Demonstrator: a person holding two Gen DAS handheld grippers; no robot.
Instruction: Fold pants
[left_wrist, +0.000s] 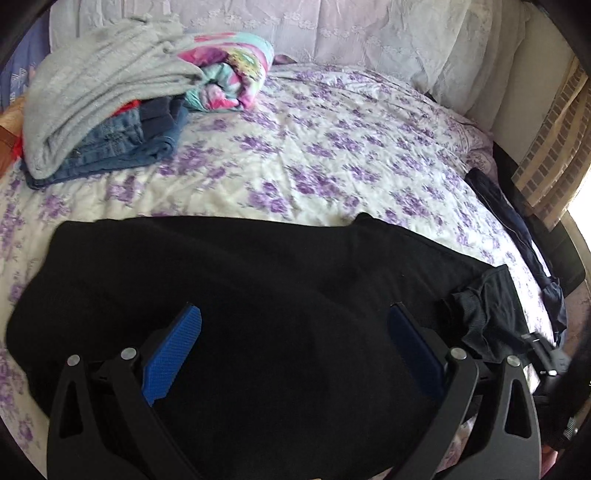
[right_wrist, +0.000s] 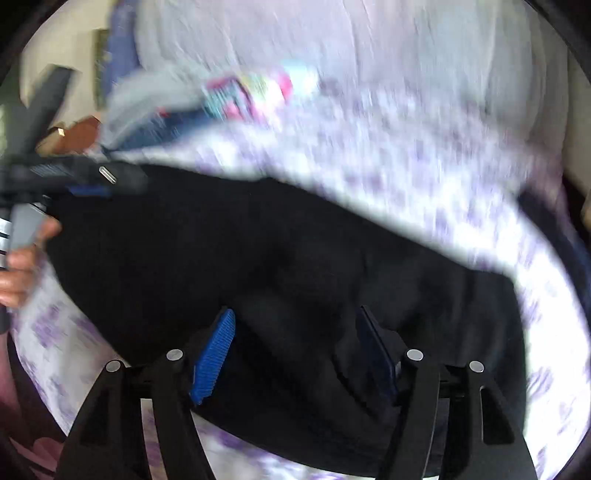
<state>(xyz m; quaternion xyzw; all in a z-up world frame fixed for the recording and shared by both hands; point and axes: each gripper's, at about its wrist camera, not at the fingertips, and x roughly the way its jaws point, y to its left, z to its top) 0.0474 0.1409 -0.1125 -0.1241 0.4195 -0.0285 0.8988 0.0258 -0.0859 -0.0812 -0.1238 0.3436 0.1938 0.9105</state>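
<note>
Black pants (left_wrist: 258, 280) lie spread across the near part of a bed with a purple flowered sheet (left_wrist: 332, 147). In the left wrist view my left gripper (left_wrist: 295, 314) is open, its blue pads wide apart just above the black cloth. In the right wrist view, which is blurred, my right gripper (right_wrist: 295, 317) is open above the pants (right_wrist: 295, 251) near their waist end. The left gripper's body (right_wrist: 74, 177) and the hand holding it show at the left edge there.
A pile of folded clothes (left_wrist: 103, 122) with grey cloth on top and jeans below sits at the bed's far left, beside a colourful rolled cloth (left_wrist: 232, 74). A dark garment (left_wrist: 517, 236) hangs off the right bed edge. Pale pillows (left_wrist: 369, 33) line the back.
</note>
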